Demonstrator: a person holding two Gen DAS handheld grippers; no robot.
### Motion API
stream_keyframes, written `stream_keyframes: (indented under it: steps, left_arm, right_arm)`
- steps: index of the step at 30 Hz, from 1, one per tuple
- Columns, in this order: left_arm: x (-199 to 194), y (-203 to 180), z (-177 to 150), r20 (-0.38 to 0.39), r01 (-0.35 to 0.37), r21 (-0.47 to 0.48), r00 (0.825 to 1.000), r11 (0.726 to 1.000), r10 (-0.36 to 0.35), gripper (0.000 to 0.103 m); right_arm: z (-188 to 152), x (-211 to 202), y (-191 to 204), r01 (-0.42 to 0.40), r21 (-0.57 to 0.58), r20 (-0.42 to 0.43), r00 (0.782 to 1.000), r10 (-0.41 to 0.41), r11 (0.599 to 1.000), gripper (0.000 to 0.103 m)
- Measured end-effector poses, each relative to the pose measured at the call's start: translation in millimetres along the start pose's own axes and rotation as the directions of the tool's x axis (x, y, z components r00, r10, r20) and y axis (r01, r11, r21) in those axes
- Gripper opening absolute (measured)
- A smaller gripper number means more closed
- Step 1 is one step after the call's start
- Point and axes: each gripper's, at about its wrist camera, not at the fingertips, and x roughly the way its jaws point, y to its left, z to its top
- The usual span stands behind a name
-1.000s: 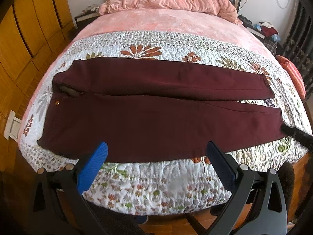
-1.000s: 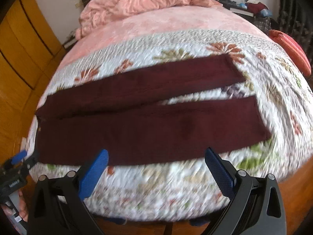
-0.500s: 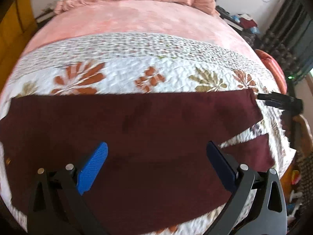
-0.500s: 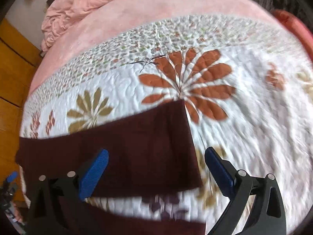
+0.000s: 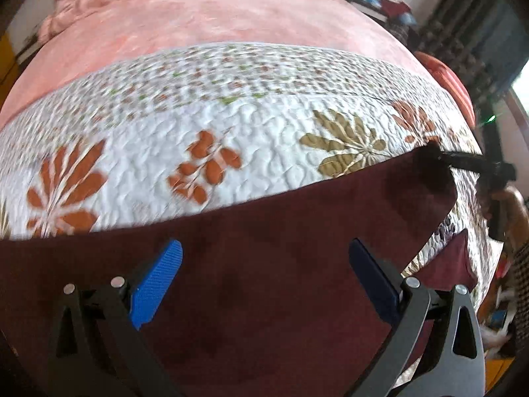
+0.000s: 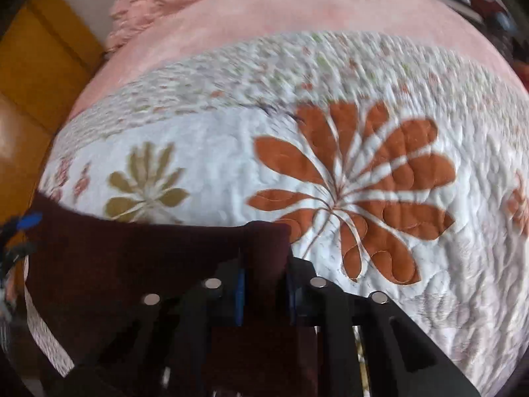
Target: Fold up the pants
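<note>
I see one big bed with a pink fuzzy blanket (image 5: 215,23) on top. Over the near part lies one white quilted cover with orange and olive flowers (image 5: 271,132). I count three big orange flowers and one olive flower on it in the left view, though the picture is a bit blurry.

On the cover lies one pair of dark red cloth pants (image 5: 264,264). They are spread flat across the near side of the bed. I can see both legs in the left view: the far leg runs wide across the cover, and a small bit of the near leg's end peeks out low on the right.

I have two grippers. My left gripper (image 5: 264,274) is wide open and holds nothing. Its two blue fingers (image 5: 157,278) hang over the middle of the far leg, one on each side. I cannot tell if they touch the cloth.

My right gripper (image 6: 263,284) is squeezed tight on the end corner of the far pants leg (image 6: 148,264). The cloth sits pinched between its two blue pads, at the edge near the big orange flower. In the left view its black tip meets that same corner, far to the right.

One orange cushion (image 5: 446,79) sits past the right side of the bed.
</note>
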Motion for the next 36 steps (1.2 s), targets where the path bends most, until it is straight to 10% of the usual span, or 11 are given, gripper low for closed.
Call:
stream_keyframes:
  steps: [6,12,17,21,23,26,31,36]
  left_arm:
    - [38,-34,28,-0.034,0.065,0.293,0.998,0.954,-0.057,0.100]
    - [70,-50,54,-0.145,0.234,0.368,0.970,0.900,-0.192,0.100]
    - [87,-50,64,-0.310,0.460,0.286,0.874,0.840,-0.373,0.100]
    - [93,-39,57,-0.388,0.479,0.214,0.842,0.851,-0.376,0.096]
    - [85,-32,52,-0.369,0.461,0.213,0.855,0.862,-0.366,0.047]
    - [70,-10,45,-0.343,0.444,0.145,0.861,0.884,-0.376,0.019]
    - [5,-26,34,-0.084,0.207,0.220,0.978,0.953,-0.193,0.013]
    - [-51,-71,-16,0.117,-0.064,0.306,0.993,0.950,0.029,0.014]
  right_arm:
    - [-9,-60,11,-0.136,-0.119,0.117,0.982,0.150,0.984,0.019]
    - [-7,-109,24,-0.199,-0.210,0.210,0.947,0.243,0.957,0.019]
    - [-11,-131,27,-0.224,-0.251,0.242,0.928,0.285,0.942,0.019]
    - [-15,-135,24,-0.232,-0.232,0.259,0.921,0.290,0.945,0.019]
    - [-18,-134,22,-0.231,-0.218,0.266,0.921,0.285,0.948,0.019]
    - [-21,-126,23,-0.205,-0.193,0.262,0.932,0.252,0.959,0.019]
    - [-25,-118,25,-0.168,-0.162,0.273,0.939,0.208,0.972,0.019]
    - [-52,-127,22,-0.170,-0.143,0.312,0.927,0.207,0.975,0.020]
